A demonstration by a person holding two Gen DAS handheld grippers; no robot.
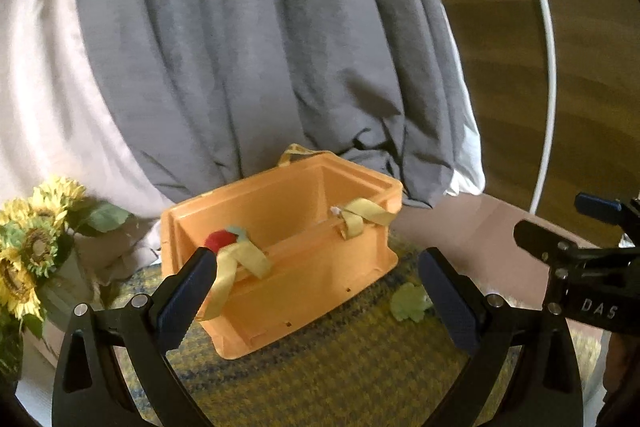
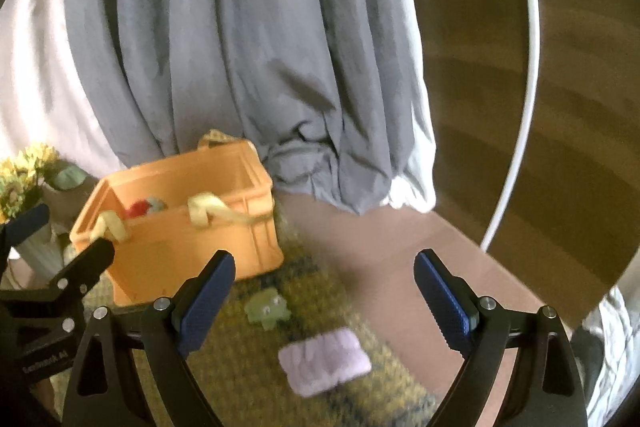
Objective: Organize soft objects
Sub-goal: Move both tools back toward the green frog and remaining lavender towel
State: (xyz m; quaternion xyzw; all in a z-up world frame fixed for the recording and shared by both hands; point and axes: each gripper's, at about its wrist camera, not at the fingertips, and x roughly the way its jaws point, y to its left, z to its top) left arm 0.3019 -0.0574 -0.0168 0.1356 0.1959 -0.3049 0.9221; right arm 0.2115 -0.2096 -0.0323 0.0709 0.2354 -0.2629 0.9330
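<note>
An orange plastic crate (image 1: 304, 291) (image 2: 192, 247) with yellow fabric straps stands on a yellow woven rug (image 1: 344, 379). A red and teal soft toy (image 1: 220, 239) (image 2: 140, 207) lies inside it. A pale green soft toy (image 1: 408, 301) (image 2: 267, 310) lies on the rug right of the crate. A lilac soft pad (image 2: 324, 361) lies on the rug nearer me. My left gripper (image 1: 320, 295) is open and empty, just in front of the crate. My right gripper (image 2: 323, 295) is open and empty above the green toy and the pad.
Grey bedding (image 1: 248, 47) over a white sheet hangs behind the crate. A pot of sunflowers (image 1: 32, 251) stands left of the crate. A white hoop (image 2: 528, 67) leans at the right over the wooden floor. The right gripper shows in the left wrist view (image 1: 580, 259).
</note>
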